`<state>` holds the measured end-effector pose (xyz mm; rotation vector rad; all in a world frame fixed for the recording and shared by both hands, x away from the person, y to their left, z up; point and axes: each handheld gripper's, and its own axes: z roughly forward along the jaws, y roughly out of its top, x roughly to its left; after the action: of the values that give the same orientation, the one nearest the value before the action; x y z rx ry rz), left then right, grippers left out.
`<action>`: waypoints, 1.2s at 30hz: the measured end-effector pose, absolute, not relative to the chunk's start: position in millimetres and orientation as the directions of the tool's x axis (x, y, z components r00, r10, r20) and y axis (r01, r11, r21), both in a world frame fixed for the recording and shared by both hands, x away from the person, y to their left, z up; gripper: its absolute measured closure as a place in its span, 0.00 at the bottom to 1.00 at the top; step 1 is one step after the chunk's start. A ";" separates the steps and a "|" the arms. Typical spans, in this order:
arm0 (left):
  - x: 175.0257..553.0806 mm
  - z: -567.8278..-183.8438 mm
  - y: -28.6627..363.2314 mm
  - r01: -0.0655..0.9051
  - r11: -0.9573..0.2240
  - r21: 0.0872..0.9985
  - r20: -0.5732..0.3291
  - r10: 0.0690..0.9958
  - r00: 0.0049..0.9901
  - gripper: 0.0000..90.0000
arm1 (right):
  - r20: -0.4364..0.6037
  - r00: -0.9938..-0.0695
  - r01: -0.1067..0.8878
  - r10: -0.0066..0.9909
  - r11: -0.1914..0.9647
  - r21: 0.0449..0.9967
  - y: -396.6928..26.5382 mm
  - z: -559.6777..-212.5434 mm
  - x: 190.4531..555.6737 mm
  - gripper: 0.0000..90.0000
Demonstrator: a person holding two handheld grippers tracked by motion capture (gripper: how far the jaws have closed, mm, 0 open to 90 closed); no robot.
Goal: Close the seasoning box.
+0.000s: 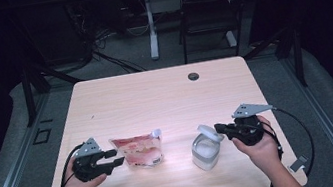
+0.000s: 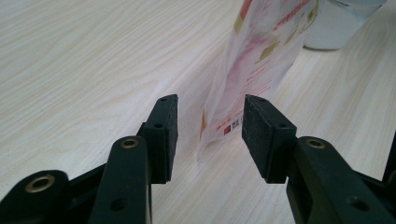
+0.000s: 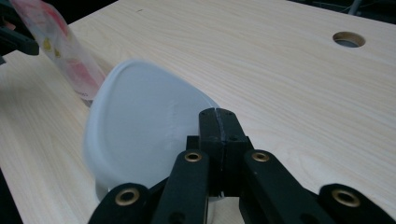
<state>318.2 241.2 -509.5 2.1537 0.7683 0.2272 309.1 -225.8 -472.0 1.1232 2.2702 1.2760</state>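
A pink-and-white spouted pouch (image 1: 139, 151) stands on the wooden table (image 1: 154, 95) at the front left. My left gripper (image 1: 118, 156) points at its left edge, open. In the left gripper view the pouch (image 2: 261, 56) has its lower corner between the pads of the left gripper (image 2: 210, 123), and they do not press on it. A white tub (image 1: 205, 154) stands to the right with its lid (image 1: 209, 132) tilted up. My right gripper (image 1: 218, 128) is shut, tips at the lid's raised edge. In the right gripper view the lid (image 3: 140, 126) lies just left of the right gripper (image 3: 218, 114), nothing visible between the jaws.
A round cable hole (image 1: 193, 76) sits near the table's far edge. Beyond the table stand a dark chair (image 1: 207, 11) and a white desk leg (image 1: 150, 25). Bare tabletop stretches behind both objects and between them.
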 end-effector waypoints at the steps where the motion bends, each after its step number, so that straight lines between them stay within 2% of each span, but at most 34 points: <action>1: 318.2 -509.8 241.2 0.447 -0.477 0.757 -0.096 0.596 0.797 0.62 | 0.107 -0.650 0.483 0.752 0.300 0.823 -225.1 -473.3 308.7 1.00; 19: 317.9 -510.1 241.5 0.449 -0.479 0.754 -0.094 0.598 0.796 0.62 | 0.131 -0.665 0.470 0.735 0.276 0.838 -225.2 -482.2 296.3 0.99; 36: 314.7 -511.4 247.5 0.460 -0.466 0.756 -0.100 0.612 0.785 0.62 | 0.127 -0.613 0.469 0.779 0.229 0.853 -249.0 -485.2 281.8 0.97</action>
<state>314.7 247.5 -511.4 2.1437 0.7924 0.2335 281.8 -249.0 -485.2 1.1596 2.1819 1.3345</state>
